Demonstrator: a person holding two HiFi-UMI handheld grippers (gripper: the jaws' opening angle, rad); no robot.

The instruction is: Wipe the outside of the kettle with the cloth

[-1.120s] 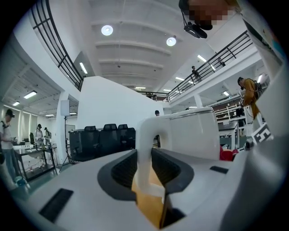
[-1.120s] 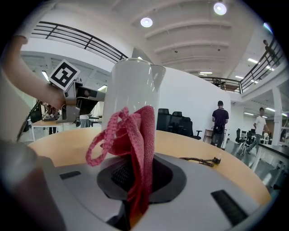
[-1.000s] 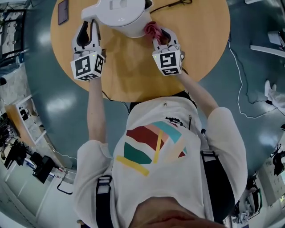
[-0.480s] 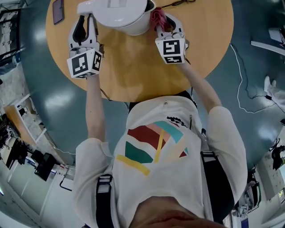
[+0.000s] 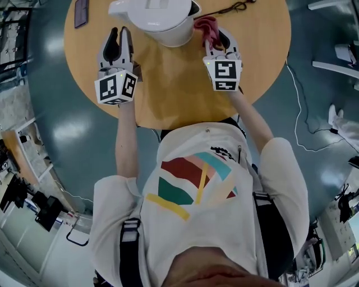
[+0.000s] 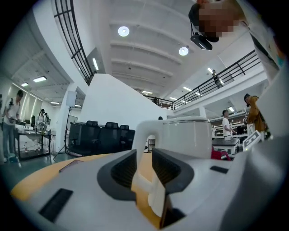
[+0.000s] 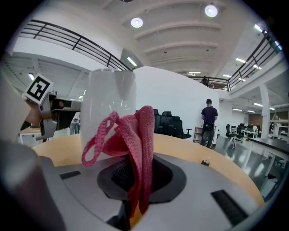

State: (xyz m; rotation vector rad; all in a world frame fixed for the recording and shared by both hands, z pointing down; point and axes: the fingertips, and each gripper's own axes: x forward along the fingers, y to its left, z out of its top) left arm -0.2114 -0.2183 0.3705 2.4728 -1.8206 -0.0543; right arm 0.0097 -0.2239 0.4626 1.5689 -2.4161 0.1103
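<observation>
Our right tongs [image 5: 216,36], pinching the cloth [image 5: 206,25], slid further round the kettle [image 5: 160,17]. Left tongs [image 5: 119,35] slightly spread, empty. We should keep cloth pressed against wall.

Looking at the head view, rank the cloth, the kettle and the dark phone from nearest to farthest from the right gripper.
1. cloth: pinched in the jaws of the right gripper.
2. kettle: just left of the cloth.
3. dark phone: far left, beyond the kettle.
</observation>
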